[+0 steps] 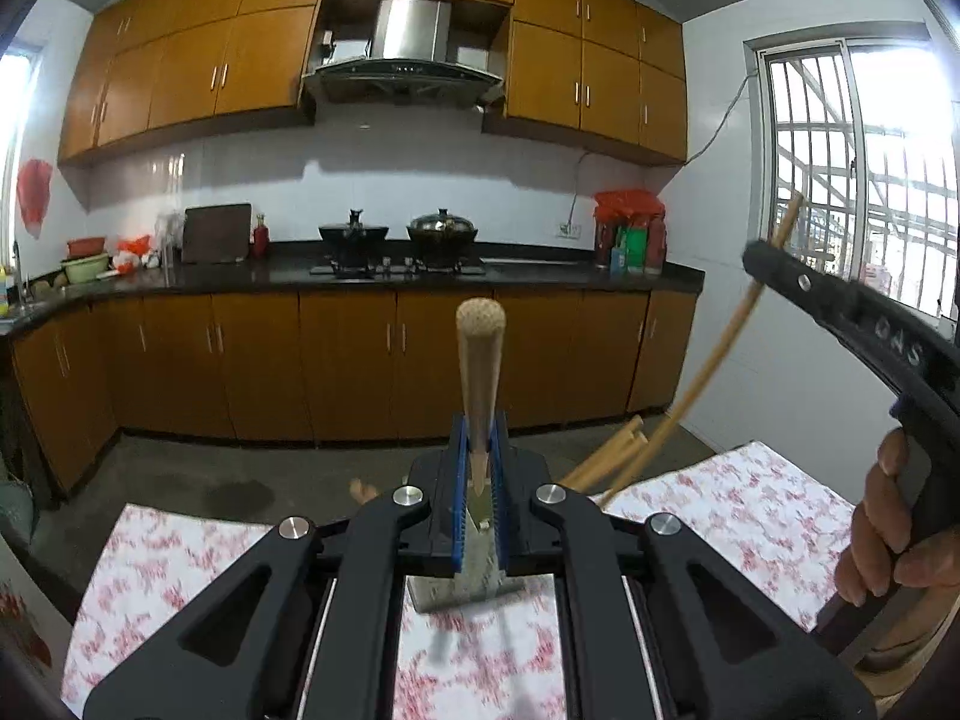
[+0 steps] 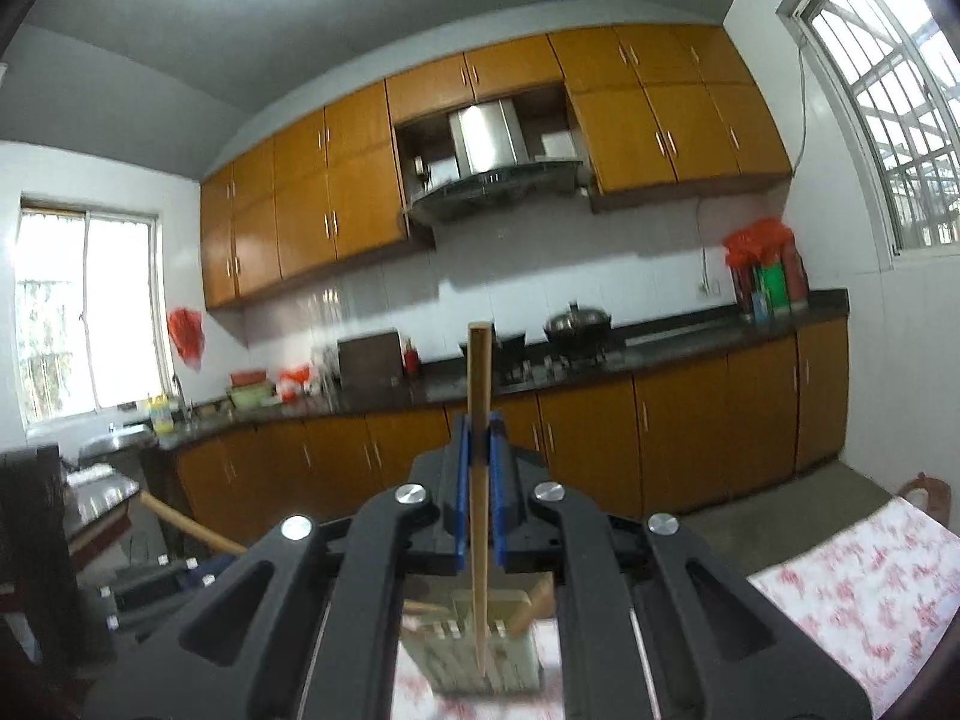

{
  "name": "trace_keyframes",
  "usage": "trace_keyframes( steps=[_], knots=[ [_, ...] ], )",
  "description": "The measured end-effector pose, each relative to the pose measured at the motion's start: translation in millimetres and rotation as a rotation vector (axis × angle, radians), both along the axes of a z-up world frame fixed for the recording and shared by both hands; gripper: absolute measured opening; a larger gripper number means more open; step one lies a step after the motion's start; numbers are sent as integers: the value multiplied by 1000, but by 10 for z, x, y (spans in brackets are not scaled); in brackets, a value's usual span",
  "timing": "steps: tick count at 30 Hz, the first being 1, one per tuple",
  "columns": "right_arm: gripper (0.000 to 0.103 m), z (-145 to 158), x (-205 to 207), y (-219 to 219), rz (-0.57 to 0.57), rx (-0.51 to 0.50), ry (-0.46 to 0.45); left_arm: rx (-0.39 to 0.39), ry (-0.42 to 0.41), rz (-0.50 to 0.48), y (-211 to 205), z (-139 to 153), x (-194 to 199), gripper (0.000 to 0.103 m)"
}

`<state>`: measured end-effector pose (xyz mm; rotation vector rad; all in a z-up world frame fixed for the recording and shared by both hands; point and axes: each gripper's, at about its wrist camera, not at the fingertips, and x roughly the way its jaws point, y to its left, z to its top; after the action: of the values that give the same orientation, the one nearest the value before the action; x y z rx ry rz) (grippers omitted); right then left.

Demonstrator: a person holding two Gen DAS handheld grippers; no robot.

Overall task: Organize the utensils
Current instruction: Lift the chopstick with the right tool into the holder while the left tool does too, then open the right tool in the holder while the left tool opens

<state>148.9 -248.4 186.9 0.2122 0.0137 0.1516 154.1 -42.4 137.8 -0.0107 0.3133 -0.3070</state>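
Two jaws clamped: left gripper on knife, right gripper on chopstick.

The left gripper points a little downward, its blue pads clamped on a wooden handle. The right gripper (held level) is pinched on a chopstick; a hand grips its handle.
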Motion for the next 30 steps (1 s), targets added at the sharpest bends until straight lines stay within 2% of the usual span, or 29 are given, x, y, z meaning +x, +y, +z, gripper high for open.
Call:
trace_keyframes(
  steps=[5,12,18,22,30],
  knots=[
    [8,-40,278,66,-40,-8,-21,50,17,4,-58,-46,168,8],
    [8,-343,688,140,-53,-8,44,79,81,-2,-95,-217,324,8],
    [8,-544,829,170,-46,-16,87,103,121,-2,-148,-364,406,8],
    [8,-662,847,243,-27,-32,124,117,103,7,-142,-355,401,8],
    [8,-741,845,275,-9,-50,164,65,99,-12,-171,-278,455,8]
  ],
)
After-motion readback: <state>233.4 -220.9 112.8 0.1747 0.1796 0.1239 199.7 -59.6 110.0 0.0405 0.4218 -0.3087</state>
